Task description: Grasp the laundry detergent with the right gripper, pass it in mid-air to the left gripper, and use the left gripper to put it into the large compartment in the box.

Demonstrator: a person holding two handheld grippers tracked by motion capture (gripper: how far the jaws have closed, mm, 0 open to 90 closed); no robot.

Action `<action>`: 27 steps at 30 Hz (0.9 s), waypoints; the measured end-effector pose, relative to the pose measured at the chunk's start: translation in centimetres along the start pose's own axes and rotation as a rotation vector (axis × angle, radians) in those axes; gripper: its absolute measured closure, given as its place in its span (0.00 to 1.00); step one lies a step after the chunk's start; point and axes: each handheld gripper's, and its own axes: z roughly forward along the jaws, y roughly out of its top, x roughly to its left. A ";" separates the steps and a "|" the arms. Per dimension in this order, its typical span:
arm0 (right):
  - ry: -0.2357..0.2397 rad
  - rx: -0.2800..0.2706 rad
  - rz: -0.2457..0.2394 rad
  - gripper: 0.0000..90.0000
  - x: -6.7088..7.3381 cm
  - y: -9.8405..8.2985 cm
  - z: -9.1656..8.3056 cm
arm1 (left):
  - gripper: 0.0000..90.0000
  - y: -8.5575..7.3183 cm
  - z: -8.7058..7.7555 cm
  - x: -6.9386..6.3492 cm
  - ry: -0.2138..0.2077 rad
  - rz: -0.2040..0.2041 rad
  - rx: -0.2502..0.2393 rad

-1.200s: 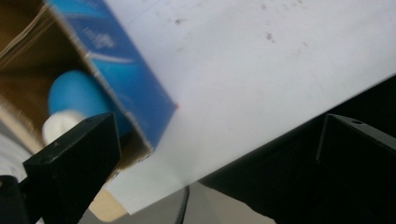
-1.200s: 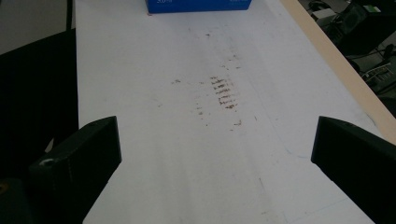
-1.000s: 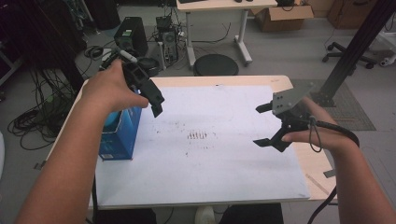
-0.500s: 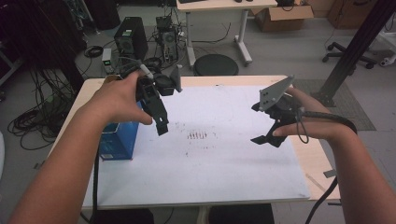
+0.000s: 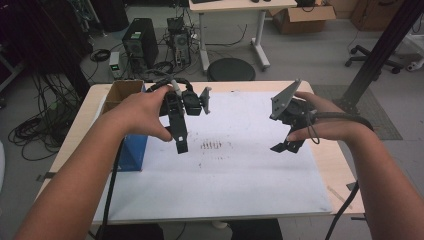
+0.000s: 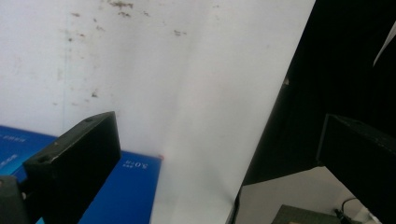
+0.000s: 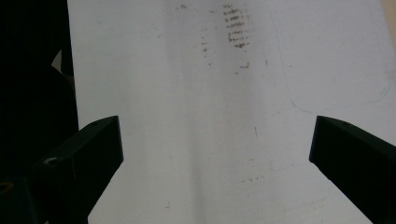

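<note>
Both tongs hovering wide, gripping nothing: left tongs (image 5: 181, 142) nearing blue box (image 5: 134, 152) at worktop's left edge (probably lining up), right tongs (image 5: 286, 146) idling.

Blue box (image 5: 134, 152) stands at the white sheet's (image 5: 235, 170) left edge, seemingly upright

High view looks forward and down from above the person's side, taking in the whole large white stained paper sheet (image 5: 240, 170) on the table plus floor beyond. Left gripper view sits close over the sheet (image 6: 187, 93), blue cardboard box (image 6: 126, 186) lower left. Right gripper view looks close down on the sheet (image 7: 210, 130); its dark smudge rows (image 7: 236, 28) match those at the high view's centre (image 5: 212, 145).
</note>
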 end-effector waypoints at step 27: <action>0.027 0.055 -0.007 0.03 0.2 0.2 1.4 | 0.00 0.9 2.4 -0.1 0.014 0.065 0.014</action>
